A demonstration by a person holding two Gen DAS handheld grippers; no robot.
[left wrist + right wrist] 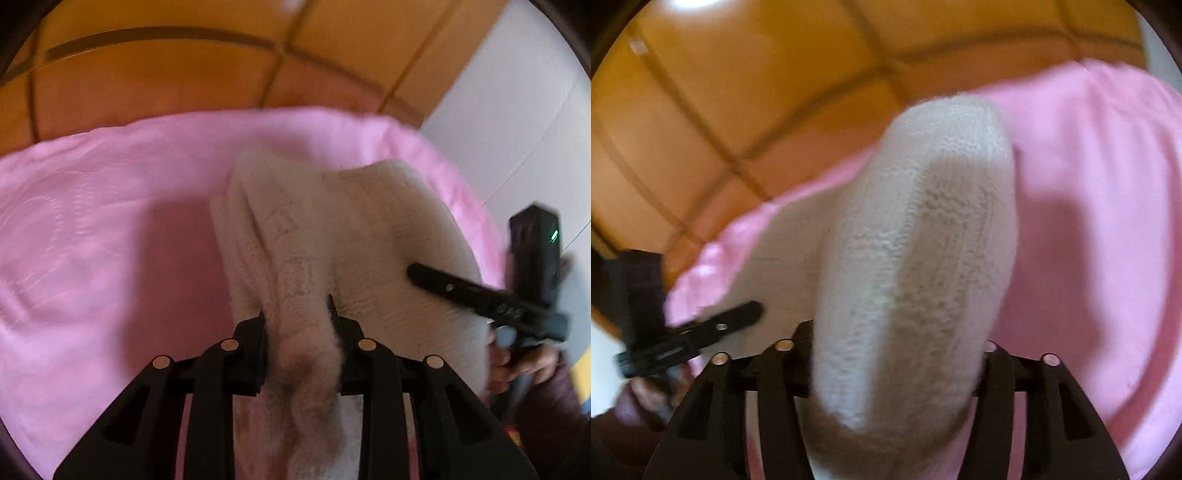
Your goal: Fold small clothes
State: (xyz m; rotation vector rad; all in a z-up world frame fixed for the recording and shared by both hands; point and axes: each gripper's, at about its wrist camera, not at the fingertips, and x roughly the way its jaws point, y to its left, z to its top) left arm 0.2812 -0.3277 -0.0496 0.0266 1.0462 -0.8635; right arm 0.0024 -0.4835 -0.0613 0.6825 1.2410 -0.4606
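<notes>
The soft, light white knit garment (332, 229), draped limply over the pink sheet (92, 229), was clamped at bunched edges by the left gripper (299, 325) and right gripper (897, 369).

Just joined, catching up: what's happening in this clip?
A person with a handheld gripper in each hand is folding a cream knitted garment on a pink cloth. The left gripper is clamped on a bunched part of the knit. In the right wrist view the right gripper has a thick roll of the same knit between its fingers. Both views are motion-blurred.
</notes>
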